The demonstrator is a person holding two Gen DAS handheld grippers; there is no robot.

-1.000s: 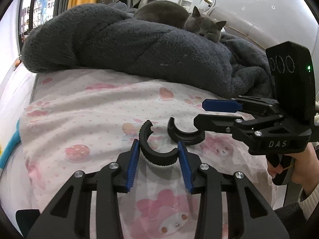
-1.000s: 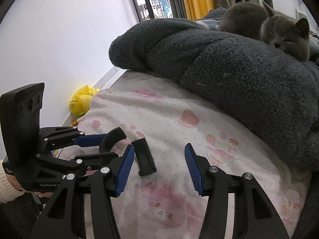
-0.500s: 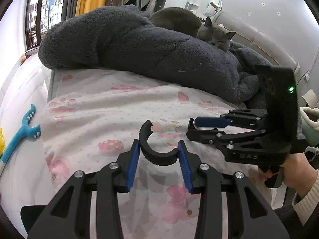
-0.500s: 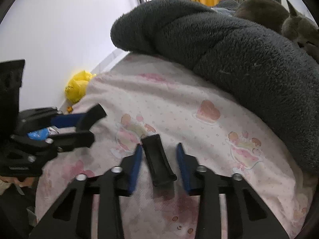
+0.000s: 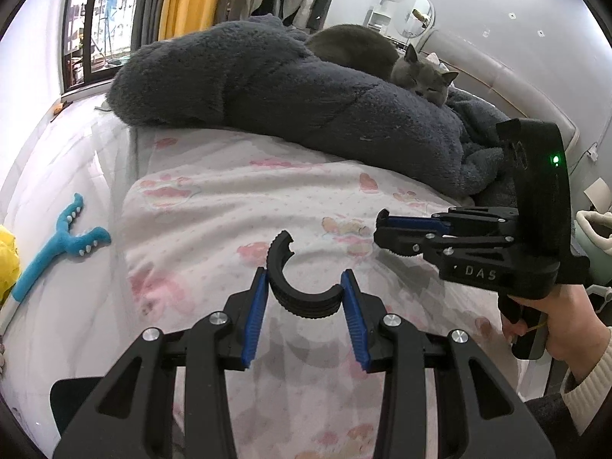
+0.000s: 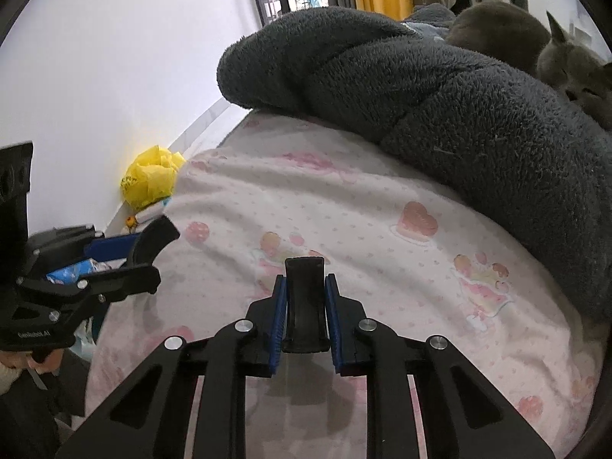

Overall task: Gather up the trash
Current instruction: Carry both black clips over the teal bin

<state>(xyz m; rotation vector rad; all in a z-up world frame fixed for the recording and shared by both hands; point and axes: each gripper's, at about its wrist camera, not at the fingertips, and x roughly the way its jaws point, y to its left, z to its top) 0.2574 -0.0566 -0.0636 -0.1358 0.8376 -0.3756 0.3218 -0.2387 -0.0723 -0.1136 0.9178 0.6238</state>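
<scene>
1. Two curved black plastic pieces, each pinched in a gripper above the pink-patterned bed sheet [image 5: 214, 199].
2. Left gripper [image 5: 304, 298], low centre of the left wrist view: jaws pinching the C-shaped black piece [image 5: 294, 287] by its two outer sides, open end of the arc pointing away and up.
3. Right gripper [image 6: 306, 313], low centre of the right wrist view: jaws pressed nearly together on the narrow curved black piece [image 6: 306, 302], held edge-on between the blue pads.
4. Step in hand, by judgement: pickup done for both pieces, carry stage of the collecting.
5. Next move, by judgement: keep both grips firm and take the pieces to a trash container; none clearly in view, though a yellow bag [image 6: 151, 178] sits at the bed's edge by the wall, left of the right wrist view.
6. Worth care: grey cat [image 5: 420, 76] asleep on the dark fleece blanket [image 5: 290, 103], upper part of both views, well apart from the jaws.
</scene>
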